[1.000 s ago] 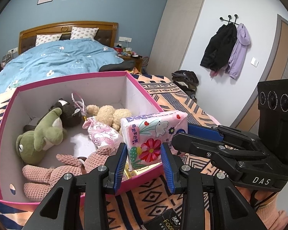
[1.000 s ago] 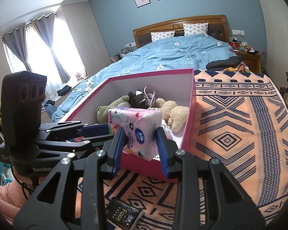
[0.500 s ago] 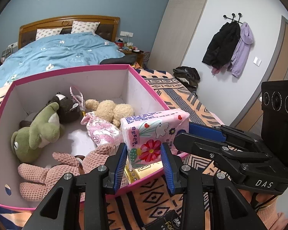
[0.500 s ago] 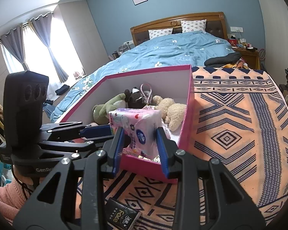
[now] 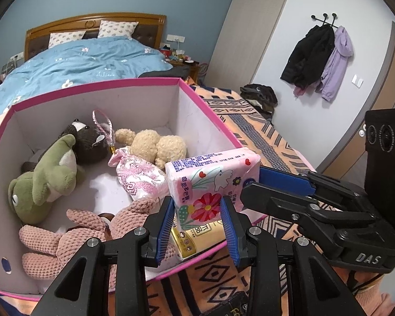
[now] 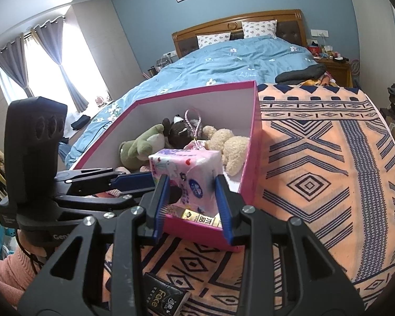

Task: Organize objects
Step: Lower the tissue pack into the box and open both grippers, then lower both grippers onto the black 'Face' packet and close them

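Note:
A pink flowered tissue pack (image 5: 210, 181) hangs over the near right corner of the pink box (image 5: 202, 102). My left gripper (image 5: 196, 202) is shut on its lower end. My right gripper (image 6: 191, 181) grips the same tissue pack (image 6: 187, 168) from the other side. Its jaws are opening, with the pads still against the wrapper. In the box lie a green frog (image 5: 44, 173), a brown bear (image 5: 87, 142), a beige bear (image 5: 155, 144), a pink pouch (image 5: 139, 179) and a pink rabbit (image 5: 73, 234). A yellow pack (image 5: 197, 234) lies right under the tissue pack.
The box stands on an orange patterned blanket (image 6: 316, 173) at the foot of a bed with a blue duvet (image 6: 237, 63). A black pack (image 6: 166, 297) lies on the blanket in front of the box. Coats (image 5: 318, 58) hang on the far wall.
Both views have tipped slightly down toward the box, which now looks a little nearer. The tissue pack stays between both grippers, and the right jaws stand a touch wider.

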The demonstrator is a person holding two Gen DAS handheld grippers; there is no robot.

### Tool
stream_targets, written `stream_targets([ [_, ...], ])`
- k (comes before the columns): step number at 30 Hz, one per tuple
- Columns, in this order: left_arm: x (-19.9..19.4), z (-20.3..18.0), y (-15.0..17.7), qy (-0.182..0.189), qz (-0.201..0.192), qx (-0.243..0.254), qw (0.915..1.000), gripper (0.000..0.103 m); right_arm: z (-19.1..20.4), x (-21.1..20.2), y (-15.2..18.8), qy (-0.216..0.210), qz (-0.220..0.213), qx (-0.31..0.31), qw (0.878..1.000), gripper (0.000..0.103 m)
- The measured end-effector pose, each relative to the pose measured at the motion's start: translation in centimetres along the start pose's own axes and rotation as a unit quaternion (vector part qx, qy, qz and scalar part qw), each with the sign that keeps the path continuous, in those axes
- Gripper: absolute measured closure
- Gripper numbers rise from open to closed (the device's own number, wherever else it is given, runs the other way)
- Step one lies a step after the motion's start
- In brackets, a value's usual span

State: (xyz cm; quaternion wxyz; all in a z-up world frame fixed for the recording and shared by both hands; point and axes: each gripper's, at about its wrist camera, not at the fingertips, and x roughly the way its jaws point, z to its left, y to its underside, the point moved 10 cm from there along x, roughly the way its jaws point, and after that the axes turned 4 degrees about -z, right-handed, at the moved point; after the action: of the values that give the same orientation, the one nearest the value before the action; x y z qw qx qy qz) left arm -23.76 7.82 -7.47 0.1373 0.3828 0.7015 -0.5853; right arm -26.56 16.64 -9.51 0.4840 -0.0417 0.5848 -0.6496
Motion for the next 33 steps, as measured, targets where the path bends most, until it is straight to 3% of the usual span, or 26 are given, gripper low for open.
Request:
stream_targets([
  [10,0.4,0.5,-0.1,-0.017,-0.003,0.005,0.9998,0.067,-0.2,-0.1,-0.1,0.002,-0.007,0.011,1.000,0.063],
  [17,-2.4,-0.3,-0.4,-0.040,-0.049,0.037,0.9973,0.048,0.5,-1.2,0.2,-0.010,-0.015,0.006,1.000,0.062],
  [21,-4.8,-0.9,0.0,-0.042,-0.074,0.056,0.9948,0.039,1.2,-2.3,0.6,-0.019,-0.025,0.001,1.000,0.051],
  [28,-8.4,-0.9,2.7,-0.037,-0.097,0.068,0.9923,0.029,2.2,-3.8,3.0,-0.035,-0.015,-0.006,0.999,0.049],
  [33,-8.3,-0.6,6.5,-0.028,-0.073,0.054,0.9955,0.028,2.8,-3.8,5.9,-0.047,0.008,0.002,0.999,0.049],
])
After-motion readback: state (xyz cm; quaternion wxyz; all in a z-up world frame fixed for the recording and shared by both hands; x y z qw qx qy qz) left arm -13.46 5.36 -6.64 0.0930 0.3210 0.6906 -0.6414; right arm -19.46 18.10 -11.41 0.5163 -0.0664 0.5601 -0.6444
